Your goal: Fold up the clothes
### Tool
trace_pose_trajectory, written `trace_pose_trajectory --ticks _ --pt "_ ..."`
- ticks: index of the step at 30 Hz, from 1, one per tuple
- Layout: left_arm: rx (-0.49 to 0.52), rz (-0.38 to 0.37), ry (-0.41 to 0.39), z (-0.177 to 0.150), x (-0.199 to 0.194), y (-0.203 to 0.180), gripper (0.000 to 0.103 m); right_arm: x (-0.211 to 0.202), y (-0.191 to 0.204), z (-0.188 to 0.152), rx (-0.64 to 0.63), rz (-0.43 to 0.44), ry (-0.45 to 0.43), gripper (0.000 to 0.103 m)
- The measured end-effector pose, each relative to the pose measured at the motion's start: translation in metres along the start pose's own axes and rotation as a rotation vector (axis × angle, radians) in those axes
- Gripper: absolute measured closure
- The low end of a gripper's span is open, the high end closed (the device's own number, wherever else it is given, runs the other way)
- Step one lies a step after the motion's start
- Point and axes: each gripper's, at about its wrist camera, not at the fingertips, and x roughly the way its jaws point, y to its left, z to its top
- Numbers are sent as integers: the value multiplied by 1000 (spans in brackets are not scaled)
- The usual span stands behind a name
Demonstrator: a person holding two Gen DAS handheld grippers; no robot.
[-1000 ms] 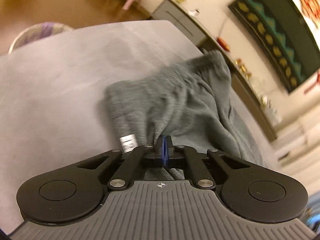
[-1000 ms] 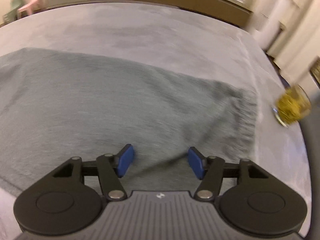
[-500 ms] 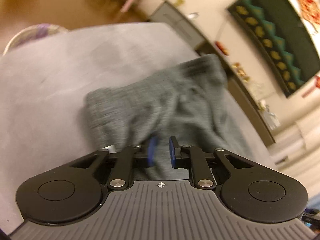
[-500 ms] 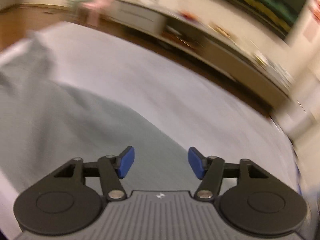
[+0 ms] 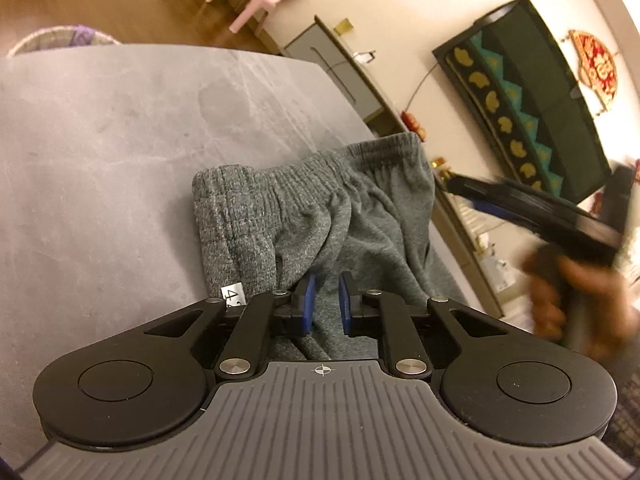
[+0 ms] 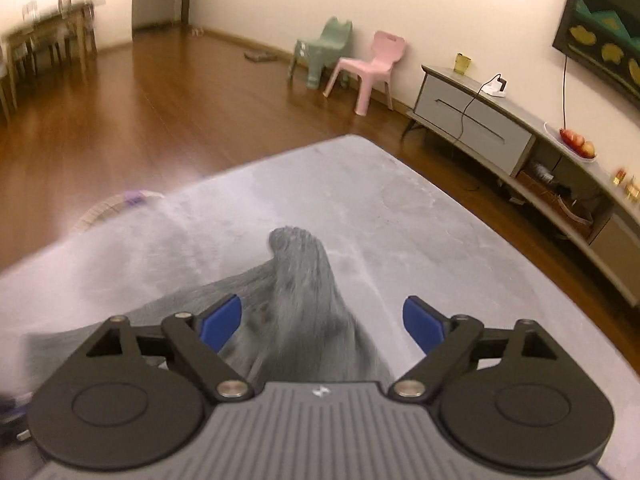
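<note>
Grey sweatpants lie bunched on a grey padded surface, elastic waistband at the far end and a white label near my left gripper. My left gripper sits low over the cloth. Its jaws are opening, a narrow gap shows between the blue pads, and nothing is pinched. My right gripper is open wide with its jaws still opening, above a raised hump of the sweatpants without touching it. In the left wrist view it shows blurred, carried by a hand.
A woven basket stands beside the surface's far-left edge. Beyond lie wood floor, a pink chair, a green chair and a low grey cabinet along the wall. The surface's far corner is close.
My left gripper was shut on the cloth and has let it go, its pads now apart. My right gripper swept across the sweatpants toward the waistband end and opened wider.
</note>
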Motion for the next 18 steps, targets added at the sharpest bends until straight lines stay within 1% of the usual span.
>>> trace_pose_trajectory --ticks 1,2,3,4,6,7,8,9,10,11,12,13,14,17,18 --pt "-14 -17 1 1 -1 3 96 14 1 1 -20 -19 36 31" --pt "-27 -36 1 2 -1 6 94 28 1 2 -40 -38 74 74" --pt "-33 -55 -8 3 -3 7 92 35 4 5 -48 -62 96 97" --pt "-38 -75 -20 4 -6 9 89 27 6 8 -35 -83 70 97" --pt "-30 -104 -98 7 -19 9 86 -19 22 -1 -8 43 -34 97" --pt "-33 -127 -147 9 -27 9 78 -42 30 -5 5 109 -87 97" --pt "-35 -150 -197 11 -35 9 65 -66 38 -10 18 176 -139 97" --pt "-53 -183 -236 12 -40 12 60 -74 49 -23 6 200 -141 97" --pt "-75 -216 -261 13 -43 14 51 -82 61 -37 -9 220 -137 96" --pt "-94 -247 -257 14 -41 17 43 -89 73 -50 -24 241 -134 96" --pt "-113 -278 -247 15 -39 19 41 -96 85 -64 -39 261 -131 96" --pt "-117 -298 -226 15 -35 19 36 -91 94 -76 -63 238 -117 96" --pt "-103 -303 -213 14 -33 16 32 -89 96 -85 -73 214 -105 96" --pt "-77 -318 -181 15 -25 8 22 -88 99 -99 -27 219 -117 96" --pt "-73 -325 -171 16 -23 6 21 -92 100 -101 -26 230 -131 96"
